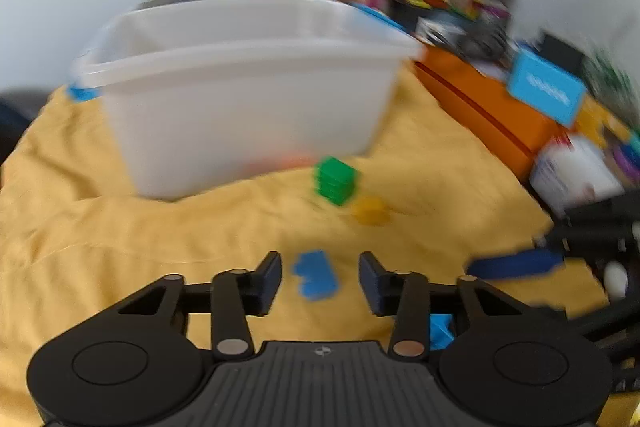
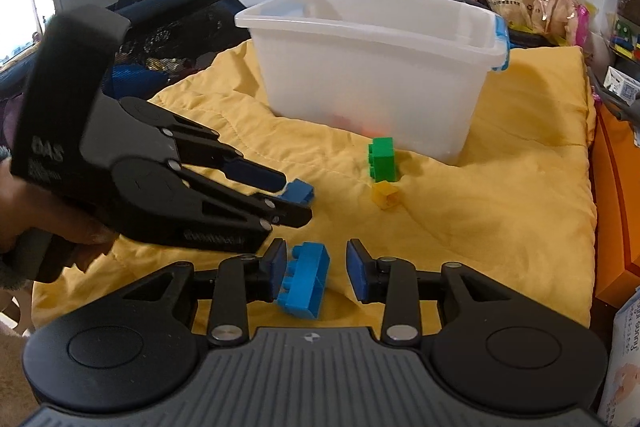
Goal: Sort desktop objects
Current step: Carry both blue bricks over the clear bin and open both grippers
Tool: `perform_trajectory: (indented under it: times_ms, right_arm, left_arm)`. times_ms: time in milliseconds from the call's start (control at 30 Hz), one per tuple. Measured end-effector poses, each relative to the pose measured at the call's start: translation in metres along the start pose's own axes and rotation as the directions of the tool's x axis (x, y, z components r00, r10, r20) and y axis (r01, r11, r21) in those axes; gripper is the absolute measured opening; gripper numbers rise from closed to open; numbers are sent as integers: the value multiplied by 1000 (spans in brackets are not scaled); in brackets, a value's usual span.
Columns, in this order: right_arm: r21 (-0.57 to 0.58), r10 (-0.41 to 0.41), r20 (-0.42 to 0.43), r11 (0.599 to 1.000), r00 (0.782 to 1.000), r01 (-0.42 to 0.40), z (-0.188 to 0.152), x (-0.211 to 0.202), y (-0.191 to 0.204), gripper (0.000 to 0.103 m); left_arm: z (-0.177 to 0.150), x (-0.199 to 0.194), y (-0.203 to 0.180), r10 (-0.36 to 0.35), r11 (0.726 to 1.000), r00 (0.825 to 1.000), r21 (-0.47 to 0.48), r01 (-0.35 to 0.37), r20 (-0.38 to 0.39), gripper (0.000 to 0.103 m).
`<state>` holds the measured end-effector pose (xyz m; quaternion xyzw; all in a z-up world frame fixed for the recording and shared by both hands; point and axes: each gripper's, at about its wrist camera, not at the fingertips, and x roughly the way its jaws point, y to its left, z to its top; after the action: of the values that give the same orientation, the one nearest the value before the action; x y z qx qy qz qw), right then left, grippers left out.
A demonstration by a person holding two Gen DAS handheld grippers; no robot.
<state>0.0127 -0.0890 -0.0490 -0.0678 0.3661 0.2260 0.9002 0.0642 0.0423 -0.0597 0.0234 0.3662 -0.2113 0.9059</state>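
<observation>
2 blue bricks (image 2: 306, 281), 1 green (image 2: 383, 159), 1 yellow (image 2: 385, 195)

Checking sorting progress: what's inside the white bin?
Through the white bin's cloudy wall, only an orange-red blur shows at the bottom. Its shape and anything else inside stay hidden.

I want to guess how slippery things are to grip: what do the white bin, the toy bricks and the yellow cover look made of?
White bin: thin, cloudy, see-through plastic; orange shapes show through its wall. Green brick and blue brick: hard moulded plastic, studs, slight sheen. Yellow cover: soft quilted fabric, probably cotton, matte, with stitch lines and wrinkles.
</observation>
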Motion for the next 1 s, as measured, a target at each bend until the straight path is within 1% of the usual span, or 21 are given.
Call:
perform_trajectory:
  times_ms: [100, 200, 300, 400, 433, 467, 533, 567, 633, 700, 833, 933, 1000]
  right_arm:
    - [-28, 11, -8, 1000, 1000, -11, -1, 2, 9, 37]
    - [-94, -11, -20, 995, 1000, 9, -4, 6, 22, 37]
    - [-170, -27, -23, 985, 999, 22, -6, 11, 35, 37]
    - [-208, -26, -58, 978, 998, 14, -10, 20, 41, 35]
    - [-210, -40, -76, 977, 996, 23, -12, 25, 41, 35]
    - [-213, -56, -63, 976, 996, 42, -14, 25, 40, 35]
    - [-203, -94, -69, 976, 993, 78, -14, 26, 36, 36]
    - [-192, -107, -74, 977, 991, 91, -14, 26, 33, 37]
    - [-159, -128, -91, 981, 988, 113, -15, 29, 26, 37]
    - [-131, -136, -103, 984, 985, 122, -18, 30, 20, 35]
    - [-104, -141, -114, 986, 983, 130, -22, 32, 14, 35]
    - [-77, -136, -107, 989, 985, 128, -22, 32, 12, 35]
    - [-70, -141, -101, 988, 985, 135, -21, 33, 10, 35]
  left_arm:
    - [-1, 9, 22, 24, 995, 998, -96, -29, -55, 48]
    - [-2, 21, 33, -13, 984, 996, -177, -3, -91, 47]
    - [-4, 32, 33, -41, 979, 992, -202, 16, -121, 46]
    - [-5, 36, 29, -65, 977, 991, -209, 39, -121, 46]
    - [-5, 38, 26, -69, 978, 990, -205, 43, -122, 45]
    - [-5, 40, 24, -78, 978, 989, -201, 52, -122, 42]
    - [-5, 42, 19, -111, 978, 985, -192, 84, -130, 35]
    - [-4, 44, 16, -114, 980, 984, -180, 89, -135, 32]
    - [-2, 46, 9, -105, 986, 985, -146, 85, -138, 32]
    - [-1, 48, 5, -105, 987, 985, -138, 86, -138, 32]
    - [2, 50, -5, -70, 995, 988, -84, 58, -139, 32]
    - [0, 48, -13, -43, 999, 990, -25, 40, -136, 32]
    - [-2, 47, -21, -15, 999, 991, 46, 21, -131, 32]
